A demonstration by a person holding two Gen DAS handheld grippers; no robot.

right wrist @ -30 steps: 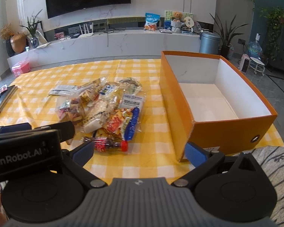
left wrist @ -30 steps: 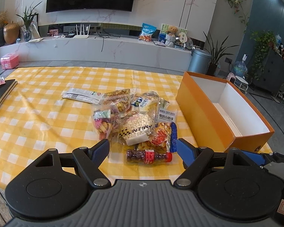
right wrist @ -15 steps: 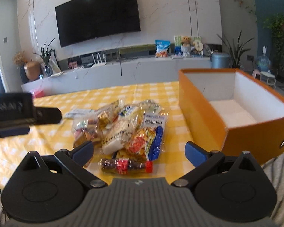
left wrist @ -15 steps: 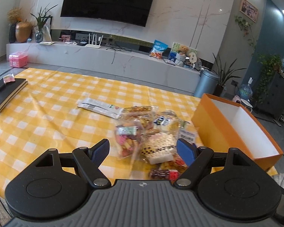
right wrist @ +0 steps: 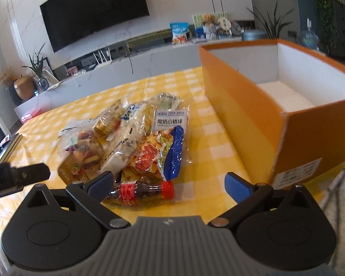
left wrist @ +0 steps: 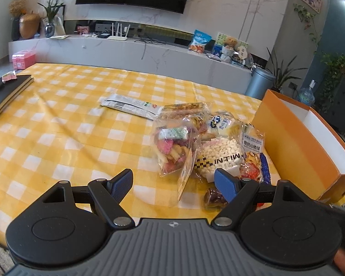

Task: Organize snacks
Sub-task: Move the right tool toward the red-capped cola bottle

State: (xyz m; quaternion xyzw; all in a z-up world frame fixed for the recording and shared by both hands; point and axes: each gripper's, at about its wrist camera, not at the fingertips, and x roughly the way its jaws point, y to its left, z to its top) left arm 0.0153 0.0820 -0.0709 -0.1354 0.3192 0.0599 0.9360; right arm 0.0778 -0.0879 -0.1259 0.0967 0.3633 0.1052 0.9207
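A pile of clear snack bags (left wrist: 195,142) lies on the yellow checked tablecloth (left wrist: 57,124), and shows in the right wrist view (right wrist: 131,133) too. A small cola bottle (right wrist: 140,192) with a red cap lies on its side at the pile's near edge; it is partly hidden behind a finger in the left wrist view (left wrist: 212,197). An open, empty orange box (right wrist: 283,105) stands right of the pile, also seen in the left wrist view (left wrist: 306,138). My left gripper (left wrist: 173,181) is open, near the pile's left front. My right gripper (right wrist: 169,184) is open, just before the bottle.
A flat white packet (left wrist: 131,107) lies apart, beyond the pile. A black notebook (left wrist: 7,92) sits at the table's far left. The left gripper's body (right wrist: 16,177) juts in at the left of the right wrist view. A TV console and plants stand behind the table.
Both grippers have come down and nearer to the pile. The right gripper now has the bottle close between its open fingers. The left view has shifted left of the pile.
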